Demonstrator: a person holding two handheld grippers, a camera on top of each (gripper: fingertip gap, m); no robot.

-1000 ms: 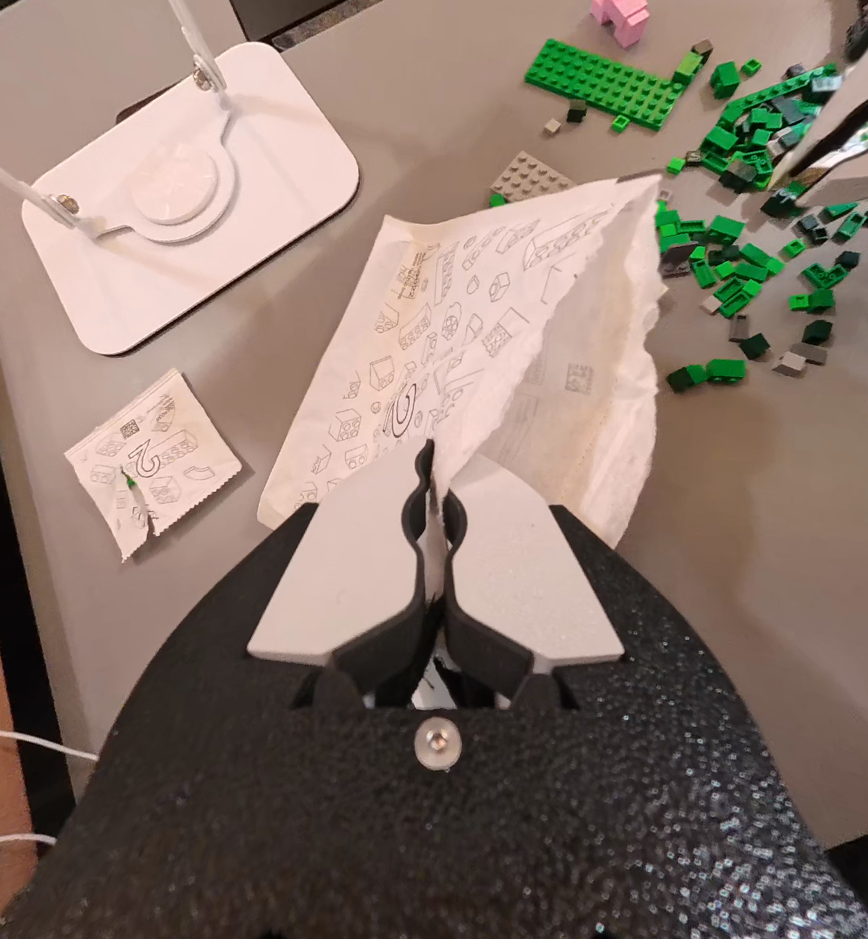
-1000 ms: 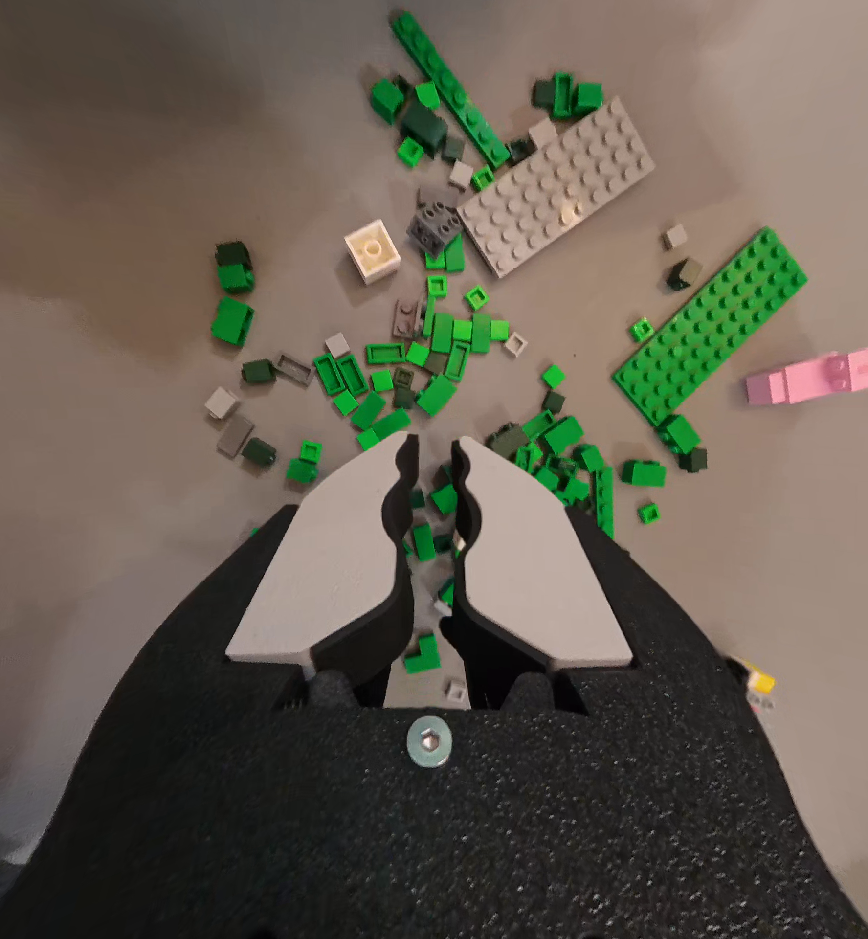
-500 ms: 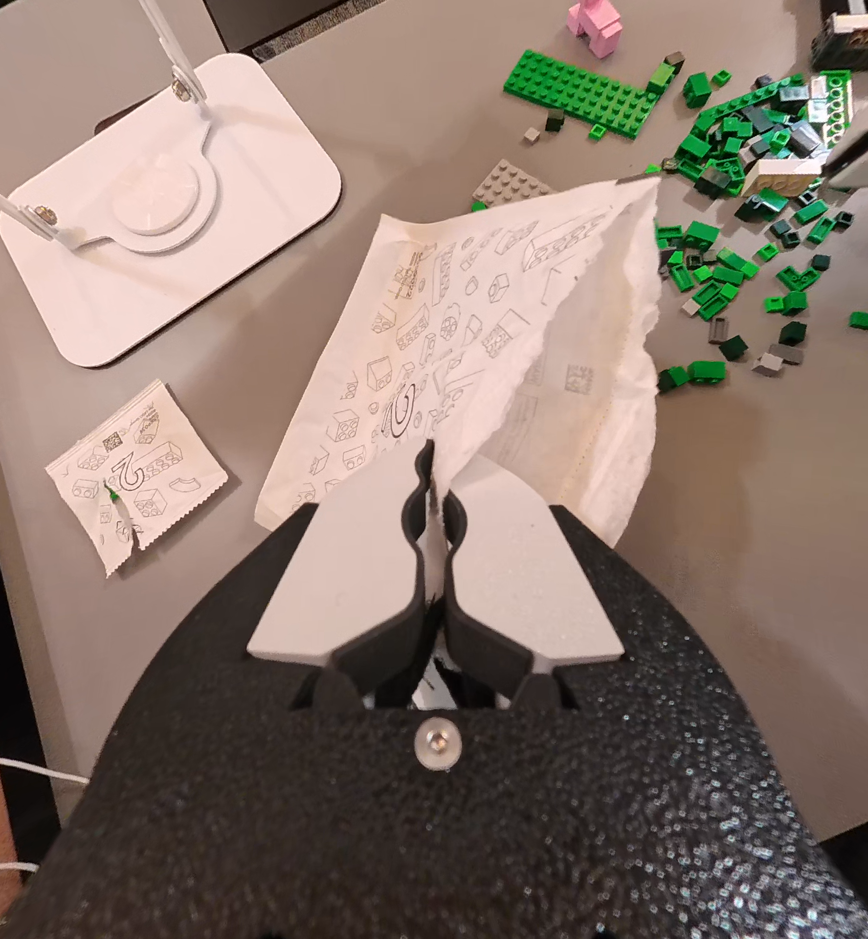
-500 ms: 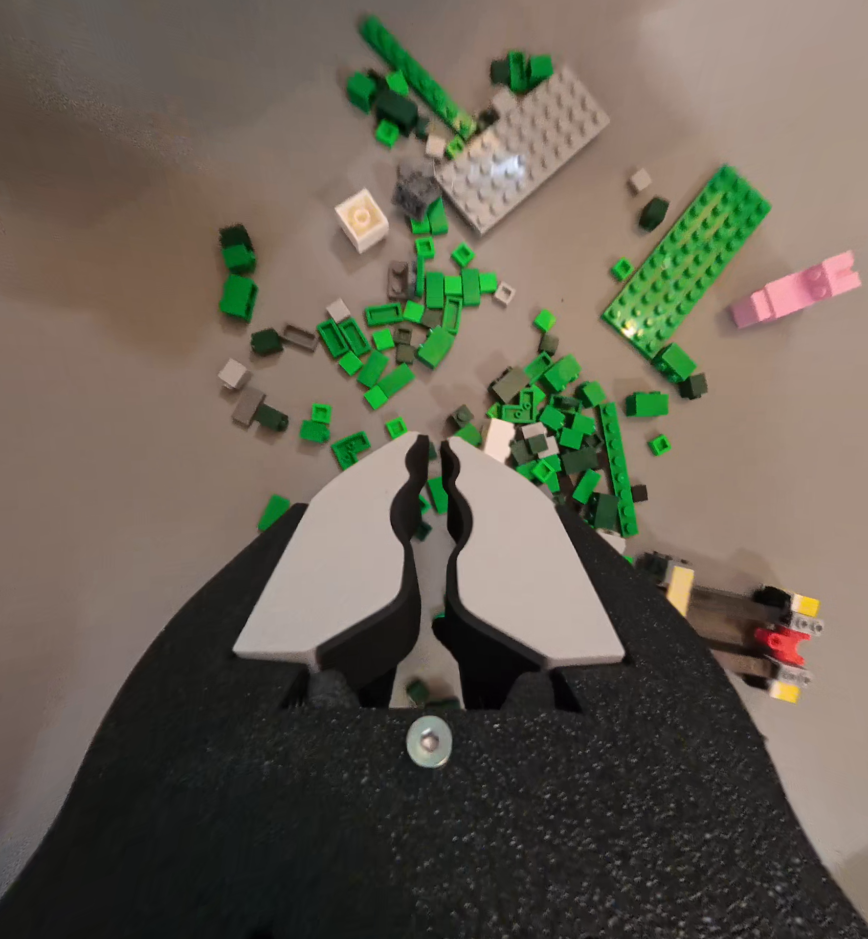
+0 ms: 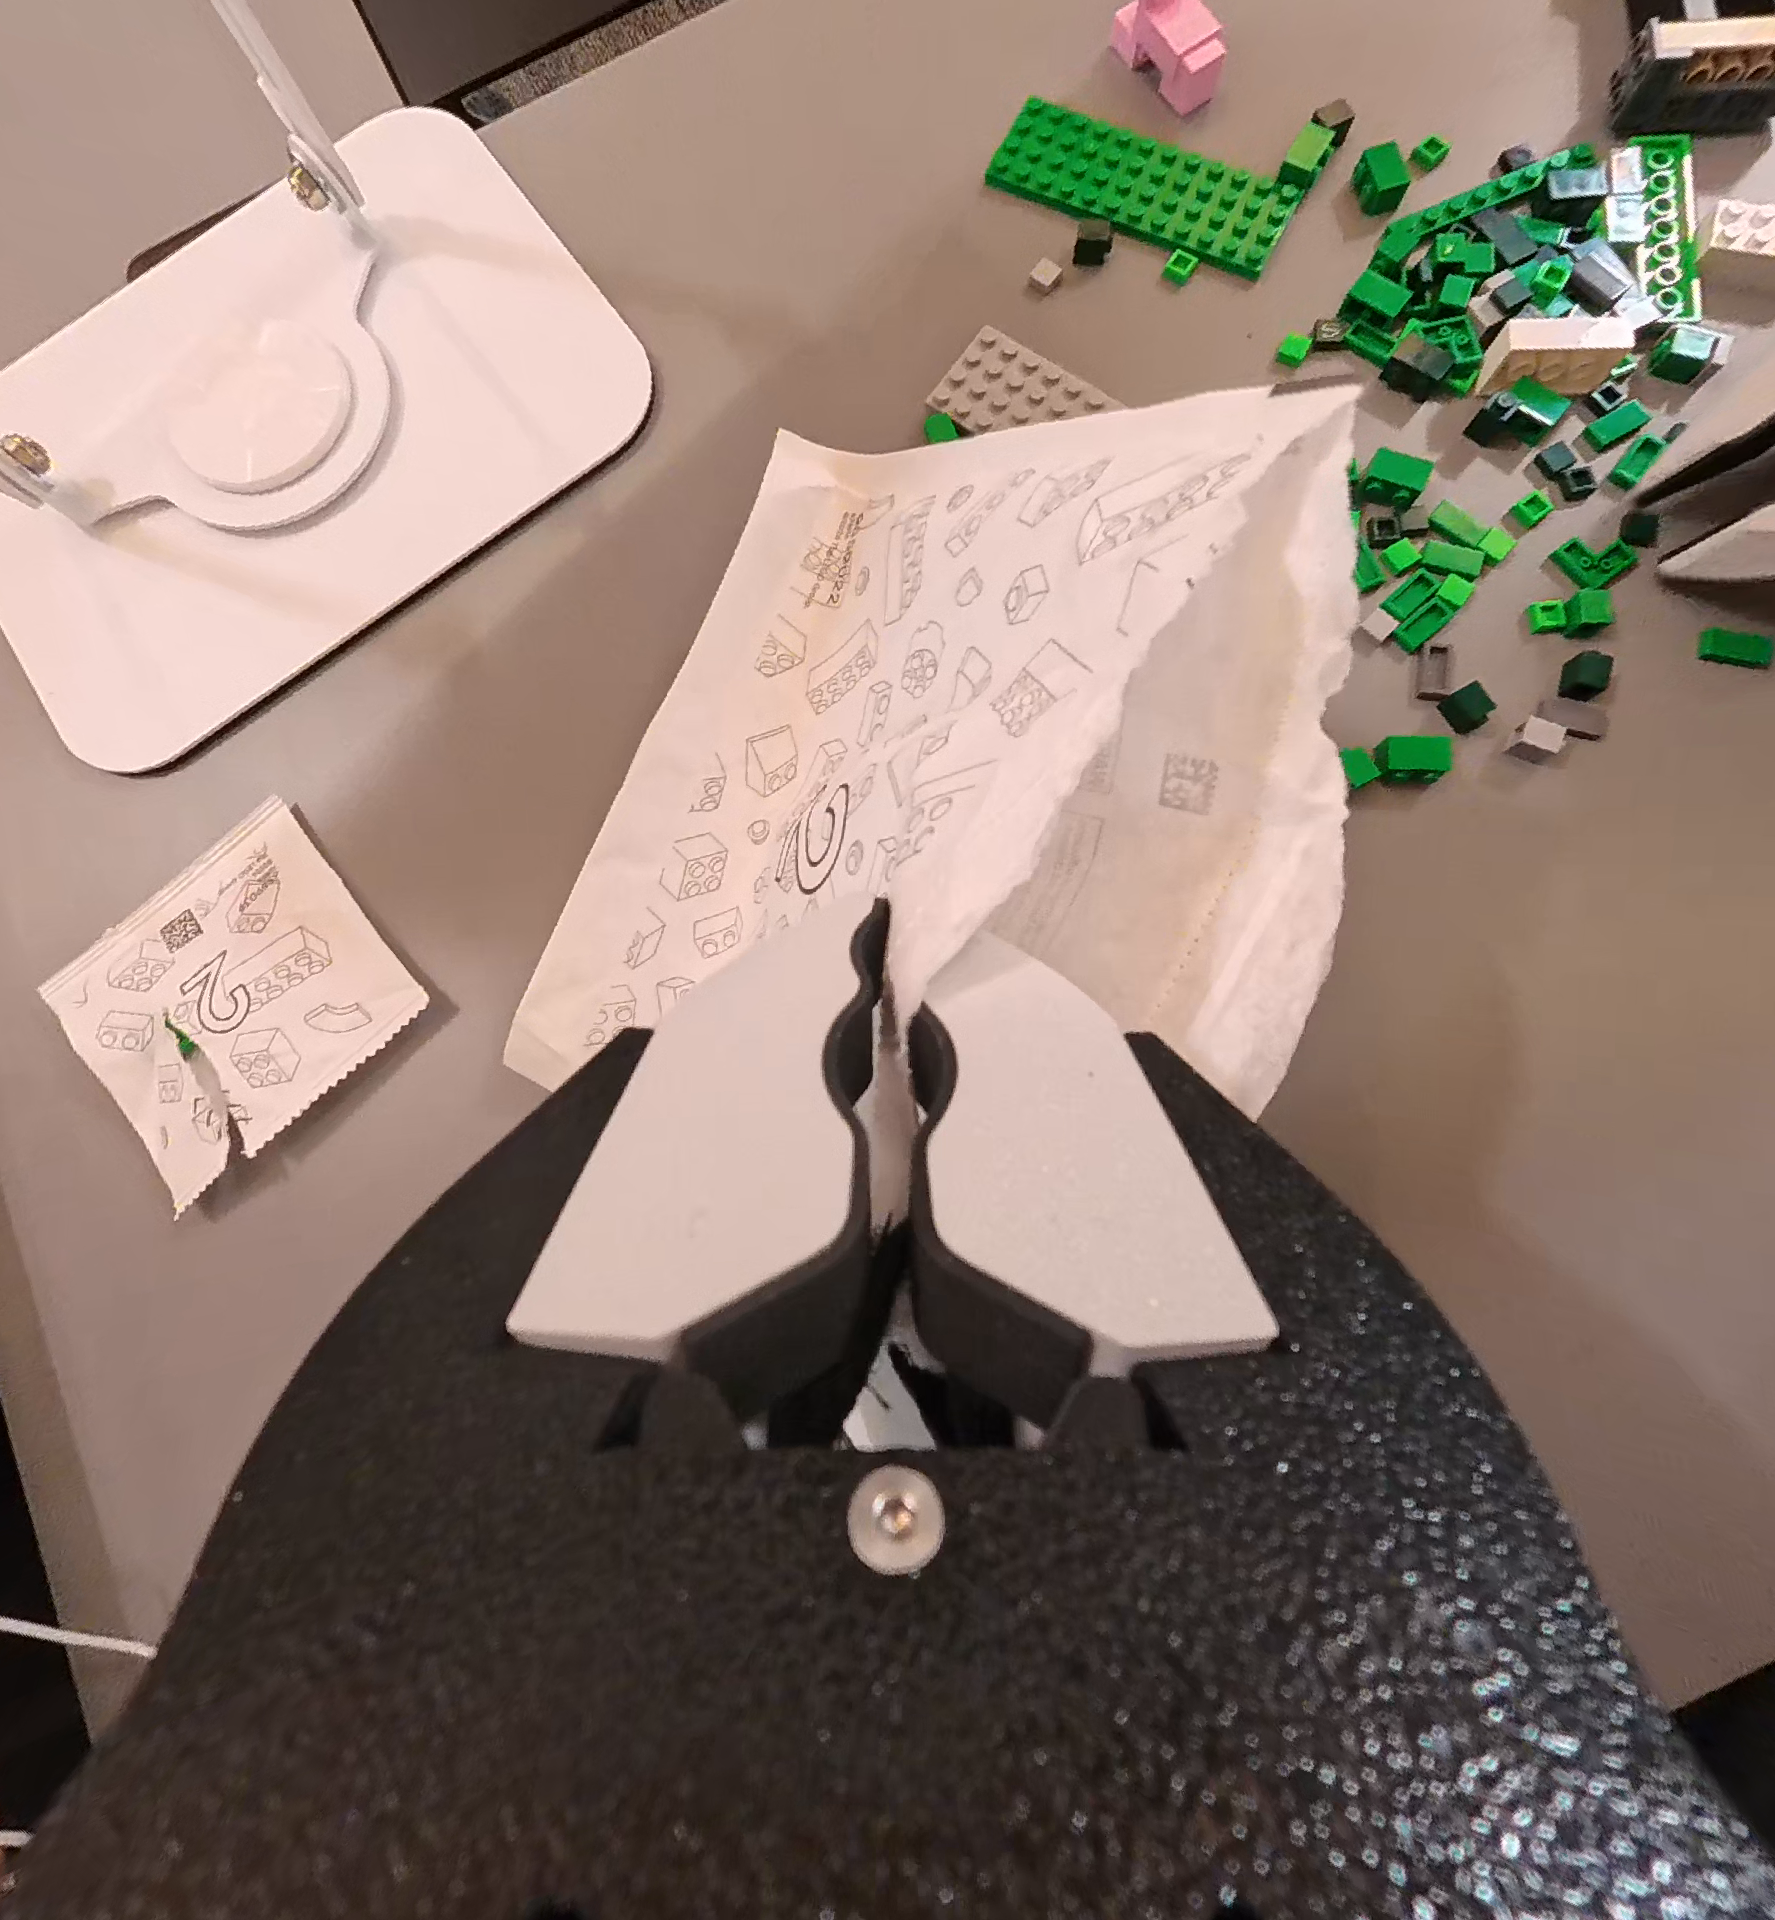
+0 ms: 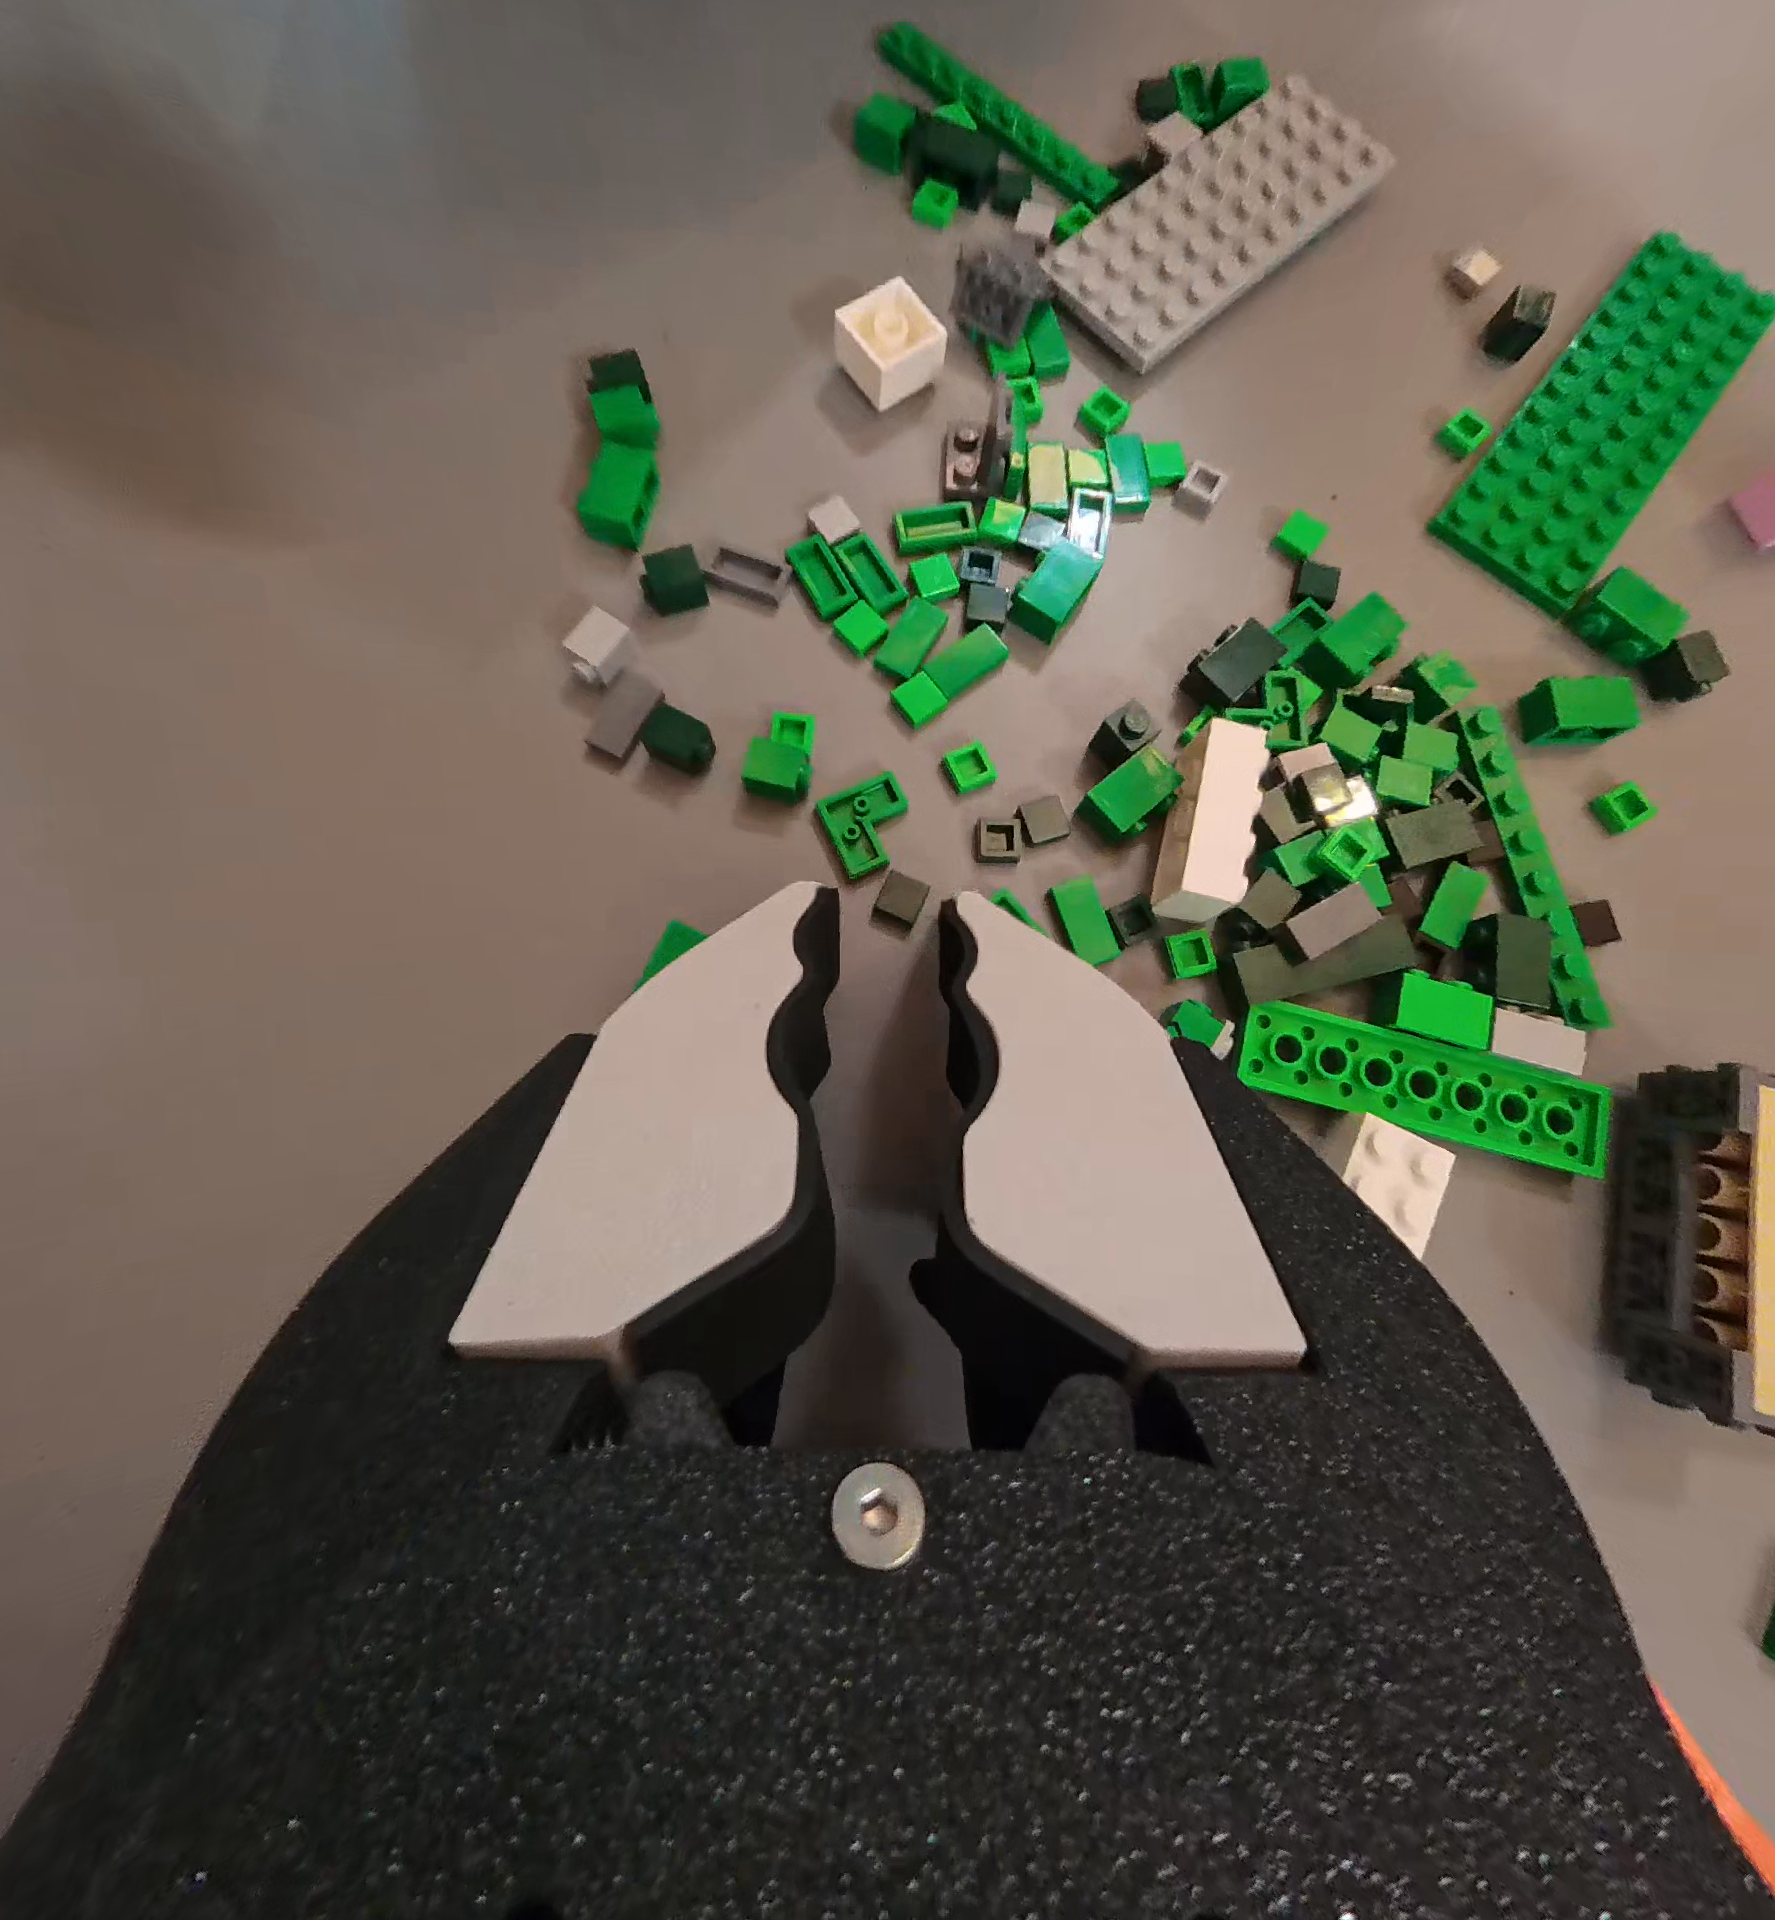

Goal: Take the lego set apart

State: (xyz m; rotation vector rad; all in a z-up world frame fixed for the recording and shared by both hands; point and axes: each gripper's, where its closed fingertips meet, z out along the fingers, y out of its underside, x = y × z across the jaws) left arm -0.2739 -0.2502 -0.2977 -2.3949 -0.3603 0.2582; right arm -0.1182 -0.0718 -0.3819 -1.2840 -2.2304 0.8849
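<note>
Left wrist view: left gripper (image 5: 885,1023) clamped tight on torn edge of white paper bag (image 5: 966,665), printed with brick outlines, held up above grey worktop (image 5: 550,644); smaller torn paper packet (image 5: 228,997) flat on worktop to its left; white lamp base (image 5: 270,436) beyond that; green baseplate (image 5: 1132,187) and pink piece (image 5: 1174,52) at far edge. Right wrist view: right gripper (image 6: 888,914) parted by a narrow gap, nothing between the fingers, poised just above worktop (image 6: 239,623); dark tile (image 6: 902,899) lying just past the fingertips; loose green lego pieces (image 6: 966,582) scattered ahead and to the right; grey baseplate (image 6: 1215,208) farther off; dark assembled block with tan and yellow parts (image 6: 1724,1247) at right, apart from the gripper.
</note>
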